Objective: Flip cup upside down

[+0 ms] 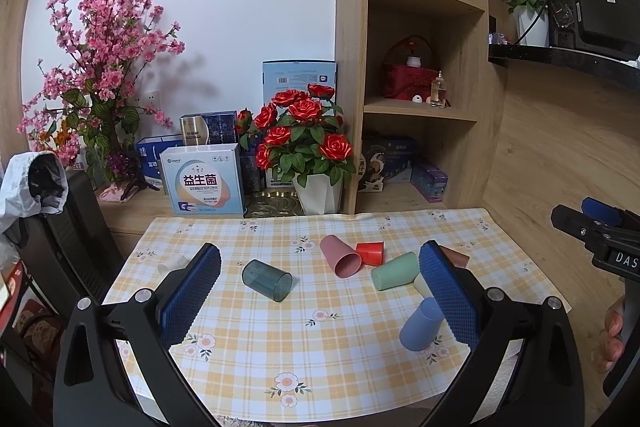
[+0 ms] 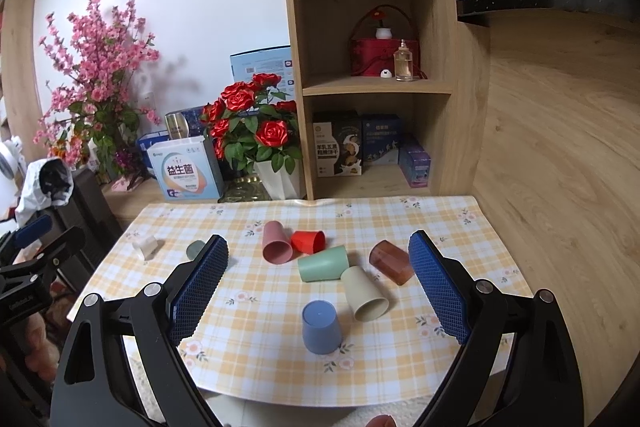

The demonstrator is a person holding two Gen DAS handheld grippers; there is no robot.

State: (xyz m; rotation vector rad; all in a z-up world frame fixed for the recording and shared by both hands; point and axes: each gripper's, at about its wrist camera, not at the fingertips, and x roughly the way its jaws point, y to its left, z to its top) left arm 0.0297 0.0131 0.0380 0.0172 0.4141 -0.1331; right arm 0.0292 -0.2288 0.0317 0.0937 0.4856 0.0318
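Observation:
Several plastic cups are on the checked tablecloth (image 1: 248,347). A blue cup (image 2: 321,325) stands upside down near the front; it also shows in the left wrist view (image 1: 421,323). Lying on their sides are a cream cup (image 2: 365,293), a green cup (image 2: 323,263), a pink cup (image 2: 276,242), a red cup (image 2: 308,241), a brown translucent cup (image 2: 391,262), a teal translucent cup (image 1: 267,279) and a clear cup (image 2: 145,246). My left gripper (image 1: 320,291) is open and empty above the cloth. My right gripper (image 2: 320,283) is open and empty, with the blue and cream cups between its fingers in view.
A white pot of red roses (image 1: 306,147), boxes (image 1: 206,179) and pink blossom branches (image 1: 104,67) stand behind the table. A wooden shelf unit (image 1: 420,67) rises at the back right. A dark chair with a white bag (image 1: 32,187) is at the left.

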